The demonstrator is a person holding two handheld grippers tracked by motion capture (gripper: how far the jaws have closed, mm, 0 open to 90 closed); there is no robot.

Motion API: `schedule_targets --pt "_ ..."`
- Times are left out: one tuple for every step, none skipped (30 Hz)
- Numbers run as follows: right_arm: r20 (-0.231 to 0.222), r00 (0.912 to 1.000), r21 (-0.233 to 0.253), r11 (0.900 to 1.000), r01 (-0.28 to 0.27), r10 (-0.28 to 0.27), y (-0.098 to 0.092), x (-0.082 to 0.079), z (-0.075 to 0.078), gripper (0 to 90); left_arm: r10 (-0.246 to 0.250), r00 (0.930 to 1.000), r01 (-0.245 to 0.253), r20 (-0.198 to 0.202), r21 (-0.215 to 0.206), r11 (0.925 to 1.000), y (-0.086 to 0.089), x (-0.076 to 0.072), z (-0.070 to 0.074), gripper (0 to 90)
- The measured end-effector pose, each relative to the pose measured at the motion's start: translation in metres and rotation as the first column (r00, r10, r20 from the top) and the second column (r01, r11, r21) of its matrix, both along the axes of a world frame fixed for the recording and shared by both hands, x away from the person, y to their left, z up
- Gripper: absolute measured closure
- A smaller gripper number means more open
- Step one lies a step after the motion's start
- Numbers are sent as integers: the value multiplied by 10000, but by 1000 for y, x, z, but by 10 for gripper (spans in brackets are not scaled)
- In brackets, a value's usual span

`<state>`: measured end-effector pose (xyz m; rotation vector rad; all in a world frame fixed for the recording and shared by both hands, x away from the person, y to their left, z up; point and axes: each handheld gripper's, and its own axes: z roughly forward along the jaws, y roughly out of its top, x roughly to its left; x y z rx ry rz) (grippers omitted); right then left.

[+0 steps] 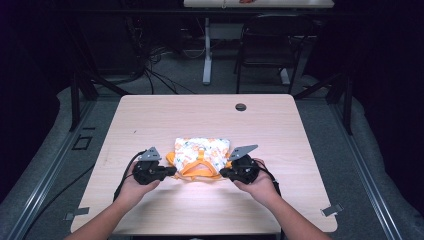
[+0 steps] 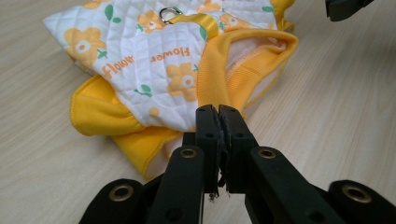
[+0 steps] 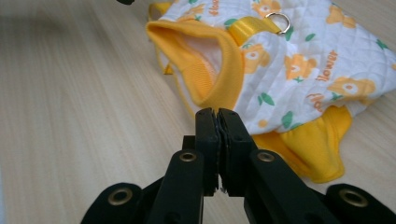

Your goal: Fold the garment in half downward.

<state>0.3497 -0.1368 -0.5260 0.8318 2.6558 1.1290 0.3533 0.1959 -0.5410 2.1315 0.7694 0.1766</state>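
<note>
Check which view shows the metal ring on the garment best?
Right gripper view: the metal ring lies whole and sharp on the yellow strap. The left gripper view has it near the top edge; in the high view it is too small to make out.

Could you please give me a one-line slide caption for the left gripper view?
Left gripper, jaws shut, at the yellow collar of a flower-print quilted pet vest on a wooden table.
</note>
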Motion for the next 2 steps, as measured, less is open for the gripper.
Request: schedule_targets --pt "17 10000 20 10000 -31 31 0 -4 1 862 0 10000 0 57 2 10000 1 -2 1 856" --pt "52 10000 61 10000 -32 31 0 -6 1 860 -5 9999 5 144 -21 10000 2 -5 1 855"
